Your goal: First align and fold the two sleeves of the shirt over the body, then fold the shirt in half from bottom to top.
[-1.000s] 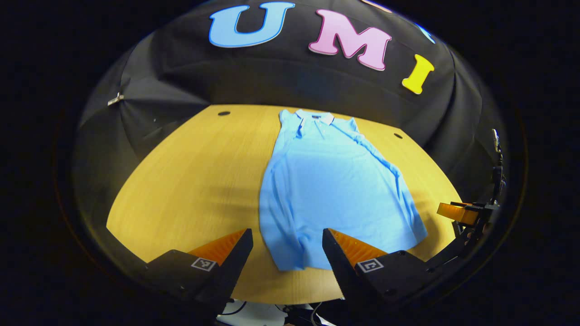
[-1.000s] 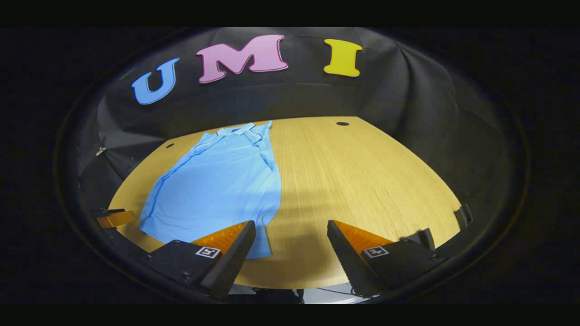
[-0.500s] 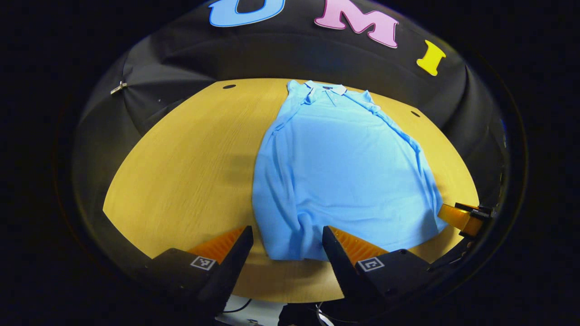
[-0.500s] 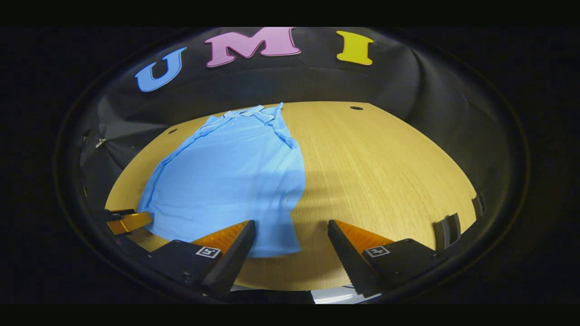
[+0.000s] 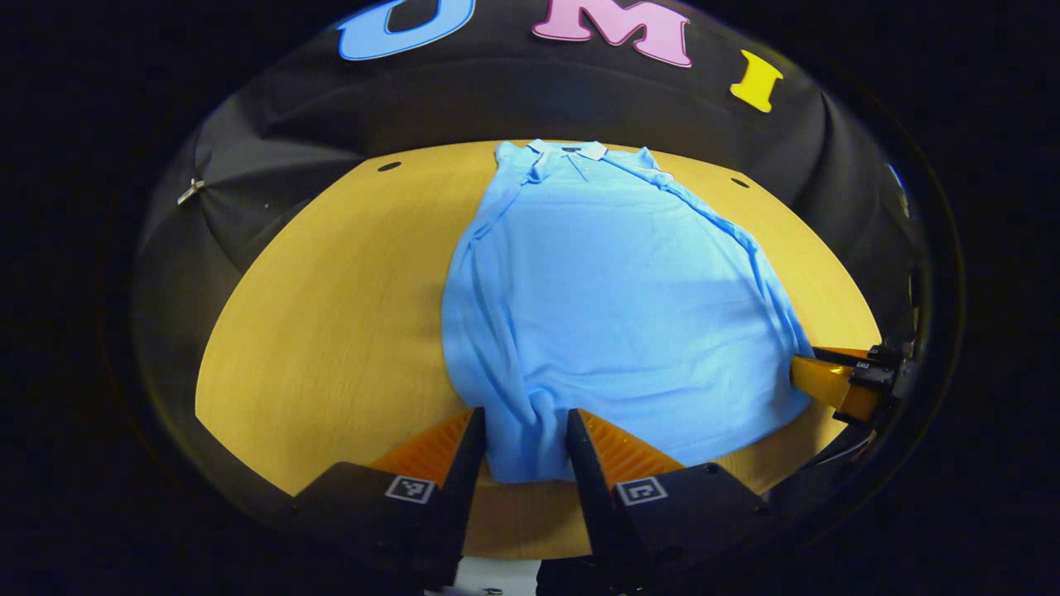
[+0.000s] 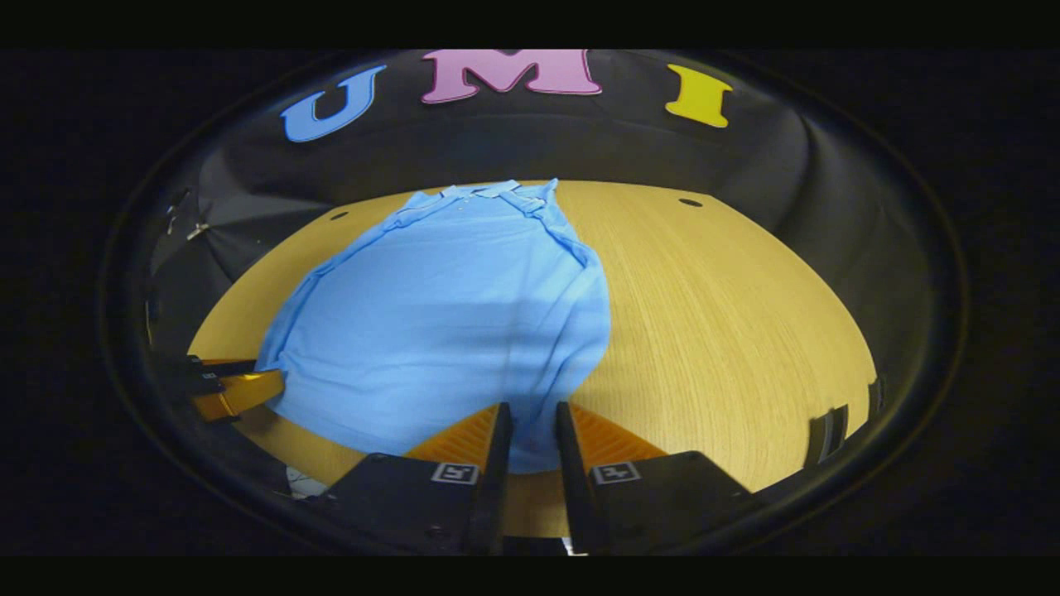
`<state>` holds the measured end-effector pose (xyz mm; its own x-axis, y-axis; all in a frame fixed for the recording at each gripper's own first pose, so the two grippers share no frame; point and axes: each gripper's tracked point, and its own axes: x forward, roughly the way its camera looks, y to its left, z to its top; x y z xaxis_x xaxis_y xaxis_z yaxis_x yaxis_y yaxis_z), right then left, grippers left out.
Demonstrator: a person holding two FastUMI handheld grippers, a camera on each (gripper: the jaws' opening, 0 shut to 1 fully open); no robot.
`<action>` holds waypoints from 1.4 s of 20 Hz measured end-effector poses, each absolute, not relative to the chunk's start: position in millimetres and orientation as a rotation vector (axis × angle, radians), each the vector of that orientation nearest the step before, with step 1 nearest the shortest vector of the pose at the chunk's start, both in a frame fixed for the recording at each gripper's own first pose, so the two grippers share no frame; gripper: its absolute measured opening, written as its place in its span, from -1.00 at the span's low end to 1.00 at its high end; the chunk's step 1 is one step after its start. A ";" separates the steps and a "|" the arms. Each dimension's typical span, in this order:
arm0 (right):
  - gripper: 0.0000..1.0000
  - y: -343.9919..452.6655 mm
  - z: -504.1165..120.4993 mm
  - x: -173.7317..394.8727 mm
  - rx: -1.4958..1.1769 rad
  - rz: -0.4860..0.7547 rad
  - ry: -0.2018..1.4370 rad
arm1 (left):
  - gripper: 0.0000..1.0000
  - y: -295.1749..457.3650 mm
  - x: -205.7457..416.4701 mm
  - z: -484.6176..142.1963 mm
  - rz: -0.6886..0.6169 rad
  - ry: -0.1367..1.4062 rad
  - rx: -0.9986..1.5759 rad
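On the wooden table (image 5: 331, 306), a light blue shirt (image 5: 604, 306) lies flat, collar (image 5: 571, 151) at the far edge by the black cloth wall, hem at the near edge. Both sleeves look already folded in over the body, long creases running down each side. Left gripper (image 5: 526, 439) sits at the shirt's near hem, on its own left corner; fingers narrowed with bunched hem cloth between them, but can't tell if both are actually pressing it. Right gripper (image 6: 530, 430) sits at the other near corner of the hem, fingers almost together with a strip of blue cloth in the slim gap; firm grip or not, can't tell. In the left gripper view the right gripper's tip shows at the shirt's right hem edge, touching or just beside the fabric. In the right gripper view the left gripper's tip is just beside the shirt's left hem corner. Two small dark holes in the table flank the collar, well apart from the shirt.
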<state>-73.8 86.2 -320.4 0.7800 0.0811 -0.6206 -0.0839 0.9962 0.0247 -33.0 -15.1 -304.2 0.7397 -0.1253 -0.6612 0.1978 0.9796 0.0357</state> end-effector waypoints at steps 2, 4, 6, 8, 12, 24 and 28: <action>-0.66 87.8 -320.6 -73.5 -0.014 0.142 0.678 | -0.30 -22.0 -29.3 -303.2 -0.196 0.712 0.092; -0.67 83.6 -319.2 -69.6 -0.012 0.156 0.691 | -0.63 -25.6 -24.3 -302.0 -0.199 0.703 0.051; -0.89 89.4 -319.0 -66.9 0.030 0.164 0.692 | -0.77 -25.7 -25.3 -299.1 -0.201 0.704 0.013; -0.95 91.8 -317.6 -62.3 0.016 0.178 0.689 | -0.86 -26.9 -24.8 -297.7 -0.205 0.715 -0.003; -1.00 94.9 -310.9 -56.1 0.021 0.186 0.667 | -0.87 -27.2 -22.0 -296.1 -0.202 0.736 -0.023; -0.90 95.0 -218.5 28.6 0.019 0.224 0.472 | -0.87 -50.1 39.2 -204.7 -0.215 0.628 -0.114; -1.00 99.0 -179.3 76.4 0.008 0.244 0.380 | -0.88 -58.3 87.3 -175.7 -0.220 0.572 -0.112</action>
<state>76.4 99.0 -179.3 0.8998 0.2376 -0.3659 -0.2347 0.9706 0.0532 87.3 -58.3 -175.7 0.8184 -0.2368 -0.5236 0.1749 0.9706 -0.1656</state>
